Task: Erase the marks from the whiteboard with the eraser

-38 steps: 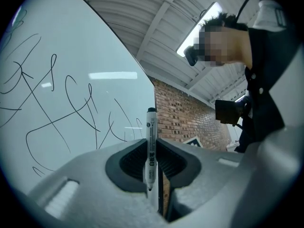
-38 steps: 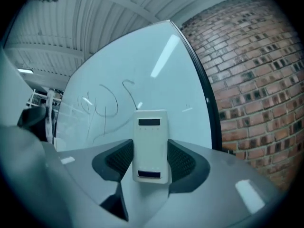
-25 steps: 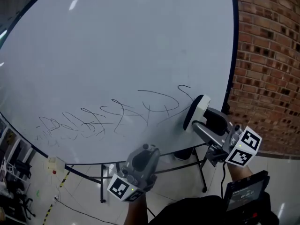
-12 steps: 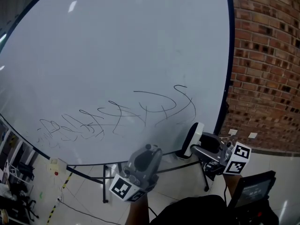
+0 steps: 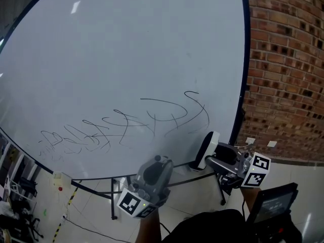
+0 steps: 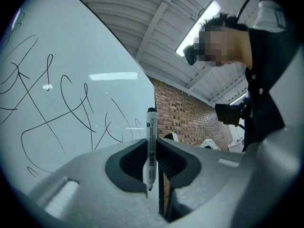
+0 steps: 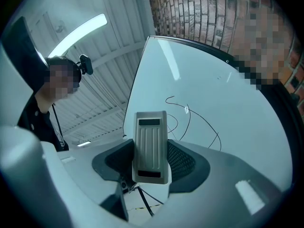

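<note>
I saw the whiteboard (image 5: 126, 44) with black scrawled marks (image 5: 126, 123) running across its lower part. My left gripper (image 6: 151, 156) sat below them, its jaws closed almost together on a whiteboard marker (image 6: 151, 141) standing upright between the pads. To the right, my right gripper (image 7: 151, 161) had its jaws partly closed on the grey eraser (image 5: 206, 148), which was near the board's lower right rim, below the marks. A brick wall (image 5: 288, 70) stood at far right.
</note>
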A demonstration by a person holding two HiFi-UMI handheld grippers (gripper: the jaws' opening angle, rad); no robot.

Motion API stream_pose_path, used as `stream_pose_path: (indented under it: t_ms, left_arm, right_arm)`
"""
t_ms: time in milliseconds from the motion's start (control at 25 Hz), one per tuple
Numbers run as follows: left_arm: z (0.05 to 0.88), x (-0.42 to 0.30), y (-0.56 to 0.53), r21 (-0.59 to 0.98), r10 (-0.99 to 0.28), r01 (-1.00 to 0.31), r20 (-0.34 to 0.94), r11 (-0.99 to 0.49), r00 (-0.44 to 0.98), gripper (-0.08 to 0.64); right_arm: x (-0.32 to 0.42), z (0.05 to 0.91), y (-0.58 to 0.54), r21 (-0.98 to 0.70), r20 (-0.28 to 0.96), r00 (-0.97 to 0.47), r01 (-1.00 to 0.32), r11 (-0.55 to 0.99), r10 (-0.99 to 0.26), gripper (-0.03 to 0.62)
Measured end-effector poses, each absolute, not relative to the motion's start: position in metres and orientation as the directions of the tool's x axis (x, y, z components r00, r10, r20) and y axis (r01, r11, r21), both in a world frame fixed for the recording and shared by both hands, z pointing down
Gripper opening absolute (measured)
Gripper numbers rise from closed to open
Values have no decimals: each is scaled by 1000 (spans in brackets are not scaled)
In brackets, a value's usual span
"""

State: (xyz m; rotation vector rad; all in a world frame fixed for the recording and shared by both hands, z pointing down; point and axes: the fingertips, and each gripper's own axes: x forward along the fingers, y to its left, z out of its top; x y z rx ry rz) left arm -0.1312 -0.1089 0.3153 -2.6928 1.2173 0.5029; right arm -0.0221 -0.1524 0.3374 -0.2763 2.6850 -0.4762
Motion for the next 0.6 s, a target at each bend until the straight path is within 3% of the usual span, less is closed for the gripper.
stream_pose_path:
  t_ms: [600]
  left_arm:
    - [319, -129, -108, -1, -707, -753, -344, -658, 618, 58]
  right_arm:
    - [-17, 336, -148, -385, -355, -896, -118, 915, -265, 227]
